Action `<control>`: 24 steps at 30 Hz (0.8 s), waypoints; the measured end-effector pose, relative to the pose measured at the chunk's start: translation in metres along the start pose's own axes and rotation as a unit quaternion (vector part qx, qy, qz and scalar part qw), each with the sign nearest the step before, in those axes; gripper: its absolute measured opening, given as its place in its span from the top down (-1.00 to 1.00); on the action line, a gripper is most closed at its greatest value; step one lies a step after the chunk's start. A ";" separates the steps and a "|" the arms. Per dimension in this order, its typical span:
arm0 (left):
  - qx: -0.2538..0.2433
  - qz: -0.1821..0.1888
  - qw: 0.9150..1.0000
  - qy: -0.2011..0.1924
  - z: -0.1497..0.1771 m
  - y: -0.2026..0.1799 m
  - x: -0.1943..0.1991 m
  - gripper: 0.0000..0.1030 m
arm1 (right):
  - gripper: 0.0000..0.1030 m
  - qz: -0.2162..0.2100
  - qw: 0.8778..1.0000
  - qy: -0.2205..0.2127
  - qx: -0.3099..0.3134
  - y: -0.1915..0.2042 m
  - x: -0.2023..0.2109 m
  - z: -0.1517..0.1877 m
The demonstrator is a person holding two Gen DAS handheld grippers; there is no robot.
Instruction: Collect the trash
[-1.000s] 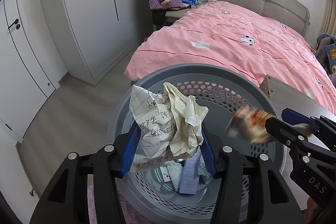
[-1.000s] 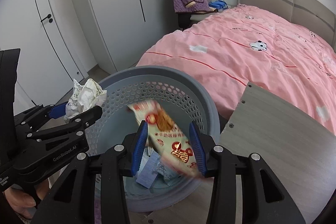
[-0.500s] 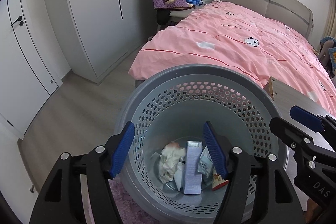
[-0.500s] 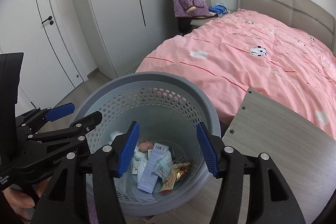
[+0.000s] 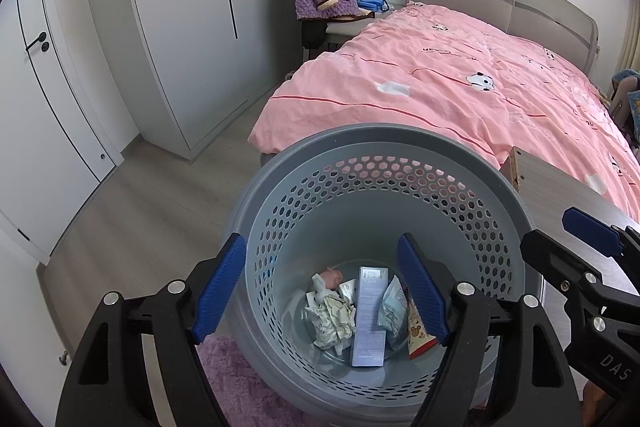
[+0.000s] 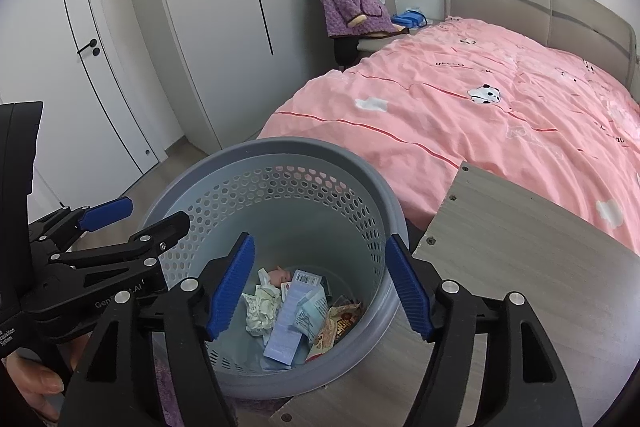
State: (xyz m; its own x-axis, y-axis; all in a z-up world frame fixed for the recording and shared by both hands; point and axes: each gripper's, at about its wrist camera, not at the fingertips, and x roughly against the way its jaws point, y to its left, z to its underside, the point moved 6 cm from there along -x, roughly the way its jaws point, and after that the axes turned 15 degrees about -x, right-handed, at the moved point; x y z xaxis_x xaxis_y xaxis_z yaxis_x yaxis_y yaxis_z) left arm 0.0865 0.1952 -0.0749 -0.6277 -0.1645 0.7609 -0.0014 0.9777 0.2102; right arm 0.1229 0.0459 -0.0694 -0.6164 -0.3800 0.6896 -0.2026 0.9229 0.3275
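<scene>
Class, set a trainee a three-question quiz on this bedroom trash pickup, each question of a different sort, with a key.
1. True or false: the left gripper is shut on the crumpled paper.
2. Where does the snack wrapper lie? A) on the pink bedspread B) in the grey perforated bin C) on the wooden board
3. Fill in: the right gripper is ____ with nothing between its pads.

Key: 1 false, its jaws have just been opening and the paper lies in the bin; 2 B; 3 open, its jaws have just been opening.
</scene>
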 end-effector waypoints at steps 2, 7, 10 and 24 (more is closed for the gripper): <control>0.002 -0.002 1.000 0.000 0.000 0.001 0.002 -0.48 | -0.34 -0.001 1.000 0.000 -0.002 -0.001 0.001 0.001; 0.004 -0.010 1.000 0.002 0.001 0.003 0.004 -0.56 | -0.38 0.000 1.000 0.000 -0.005 -0.003 0.003 0.002; 0.005 -0.012 1.000 0.003 0.001 0.003 0.005 -0.57 | -0.43 0.001 1.000 -0.002 -0.007 -0.005 0.004 0.002; 0.007 -0.007 1.000 0.005 0.003 0.004 0.007 -0.59 | -0.48 0.002 1.000 -0.007 -0.010 -0.008 0.011 0.002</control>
State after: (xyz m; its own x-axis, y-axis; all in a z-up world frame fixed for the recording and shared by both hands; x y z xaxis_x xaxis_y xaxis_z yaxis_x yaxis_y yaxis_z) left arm 0.0800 0.1983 -0.0708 -0.6197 -0.1789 0.7642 -0.0201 0.9770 0.2124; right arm 0.1168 0.0344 -0.0658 -0.6280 -0.3748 0.6820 -0.1854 0.9232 0.3367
